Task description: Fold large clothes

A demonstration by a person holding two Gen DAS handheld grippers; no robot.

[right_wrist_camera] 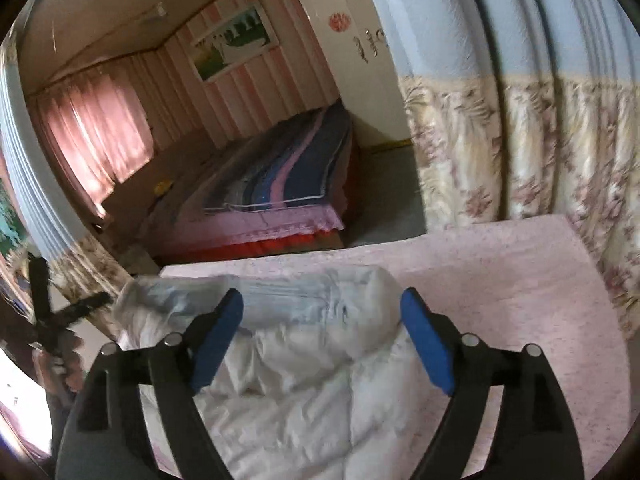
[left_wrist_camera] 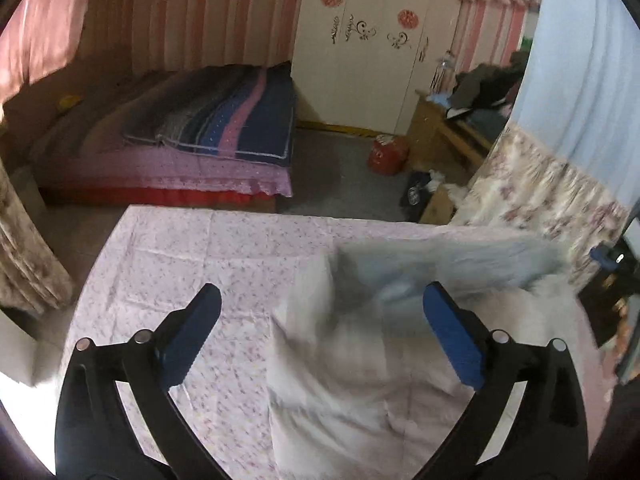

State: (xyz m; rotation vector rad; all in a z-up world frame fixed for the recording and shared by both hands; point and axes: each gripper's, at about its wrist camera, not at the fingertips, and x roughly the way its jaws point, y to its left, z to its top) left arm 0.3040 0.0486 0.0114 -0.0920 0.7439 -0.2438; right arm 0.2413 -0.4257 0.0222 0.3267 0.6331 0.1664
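A white padded garment point(left_wrist_camera: 360, 360) lies crumpled on a table covered with a pink floral cloth point(left_wrist_camera: 180, 248). Its far part looks grey-blue and is blurred. My left gripper point(left_wrist_camera: 320, 304) is open above the garment's left edge, holding nothing. In the right wrist view the same garment point(right_wrist_camera: 304, 392) lies under my right gripper point(right_wrist_camera: 322, 306), which is open and empty, jaws wide on either side of the garment's rolled far edge. The cloth-covered table point(right_wrist_camera: 500, 280) stretches to the right.
A bed point(left_wrist_camera: 208, 132) with a striped blanket stands beyond the table. A white wardrobe point(left_wrist_camera: 372, 40), a red bag point(left_wrist_camera: 386, 154) and a wooden bench point(left_wrist_camera: 448, 128) with clothes are at the back right. Floral curtains point(right_wrist_camera: 520, 140) hang close to the table's right.
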